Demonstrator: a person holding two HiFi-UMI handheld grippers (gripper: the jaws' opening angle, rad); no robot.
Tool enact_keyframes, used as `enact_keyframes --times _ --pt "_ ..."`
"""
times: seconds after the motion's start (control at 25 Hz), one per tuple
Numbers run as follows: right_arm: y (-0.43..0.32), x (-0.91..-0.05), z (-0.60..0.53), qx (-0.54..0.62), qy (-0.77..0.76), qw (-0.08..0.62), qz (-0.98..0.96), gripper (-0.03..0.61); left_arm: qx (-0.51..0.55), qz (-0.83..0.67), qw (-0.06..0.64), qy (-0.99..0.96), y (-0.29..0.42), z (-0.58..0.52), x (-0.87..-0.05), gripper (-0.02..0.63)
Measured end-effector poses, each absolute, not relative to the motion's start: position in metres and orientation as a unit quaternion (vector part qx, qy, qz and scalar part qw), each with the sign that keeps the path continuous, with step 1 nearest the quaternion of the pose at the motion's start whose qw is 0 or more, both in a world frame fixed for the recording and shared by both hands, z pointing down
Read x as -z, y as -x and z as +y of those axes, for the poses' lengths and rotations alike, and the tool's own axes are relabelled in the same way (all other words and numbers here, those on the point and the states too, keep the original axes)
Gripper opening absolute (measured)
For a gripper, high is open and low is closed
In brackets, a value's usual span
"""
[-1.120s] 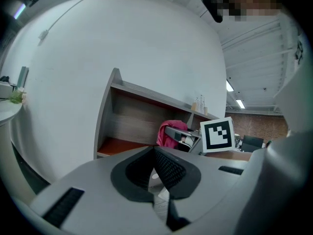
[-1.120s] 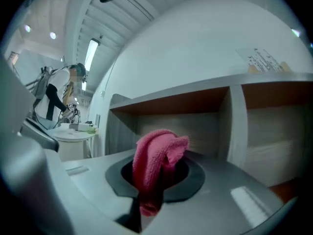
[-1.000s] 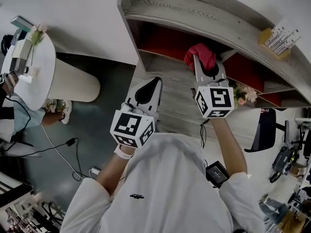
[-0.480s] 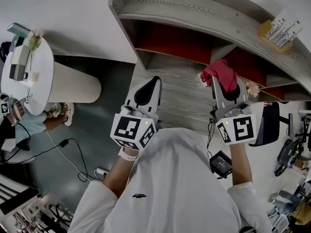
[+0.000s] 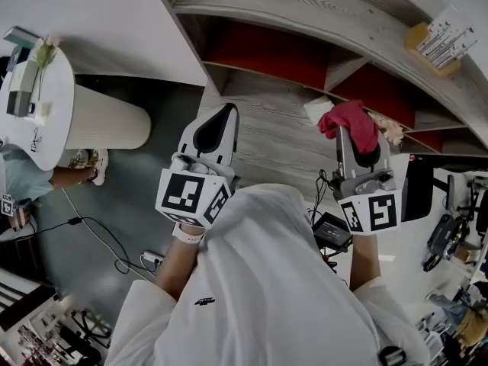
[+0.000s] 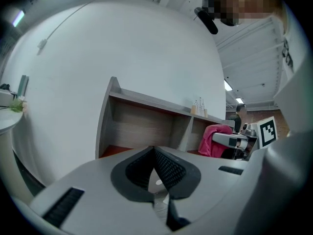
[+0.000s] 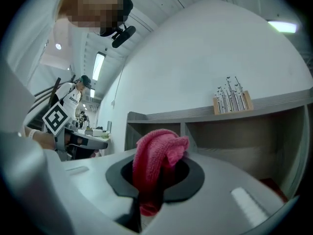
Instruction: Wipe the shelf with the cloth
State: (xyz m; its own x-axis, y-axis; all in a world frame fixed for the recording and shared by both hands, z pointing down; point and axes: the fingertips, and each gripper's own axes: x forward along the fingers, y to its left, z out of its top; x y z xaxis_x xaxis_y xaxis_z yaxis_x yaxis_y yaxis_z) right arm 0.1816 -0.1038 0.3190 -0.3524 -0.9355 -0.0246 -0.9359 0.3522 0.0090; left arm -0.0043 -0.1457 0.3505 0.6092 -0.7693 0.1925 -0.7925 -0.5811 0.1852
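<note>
Head view, L to R. Far L: a round white worktop is standing well apart from the work, w/ small items on it too small to name.

L tongs are pointing toward the shelf w/ tips clenched together and nothing between them (cf. L gripper view, pads meeting). They are hanging idle over the grey lower board, short of the L compartment, whose red floor is showing no contents.

The shelf's long axis is running L-R across the view, and the compartments are opening toward the person.

R tongs are grasping the red cloth, which is bunching up out of the tips as a lump. The cloth is sitting in front of the divider between the two compartments, i.e. the shelf is lying straight ahead of the R tongs, and the R hand is clearly the nearer one. Whether the cloth is touching the board cannot be told; in the R gripper view it is looking apart from it.

Just R of the cloth, pale flowers are lying near the R compartment. Far R, on the top board, a small holder of sticks is standing.

Judgement: wiping is calling for a push forward of the R tongs, then strokes along the long axis, minding the flowers.
</note>
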Motion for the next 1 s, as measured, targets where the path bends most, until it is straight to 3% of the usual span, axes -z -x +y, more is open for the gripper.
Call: enact_keyframes --times 1.0 --pt "-0.11 -0.341 -0.066 -0.004 0.541 -0.003 0.841 0.064 -0.046 -0.421 0.131 -0.896 0.028 -0.105 -0.354 0.0"
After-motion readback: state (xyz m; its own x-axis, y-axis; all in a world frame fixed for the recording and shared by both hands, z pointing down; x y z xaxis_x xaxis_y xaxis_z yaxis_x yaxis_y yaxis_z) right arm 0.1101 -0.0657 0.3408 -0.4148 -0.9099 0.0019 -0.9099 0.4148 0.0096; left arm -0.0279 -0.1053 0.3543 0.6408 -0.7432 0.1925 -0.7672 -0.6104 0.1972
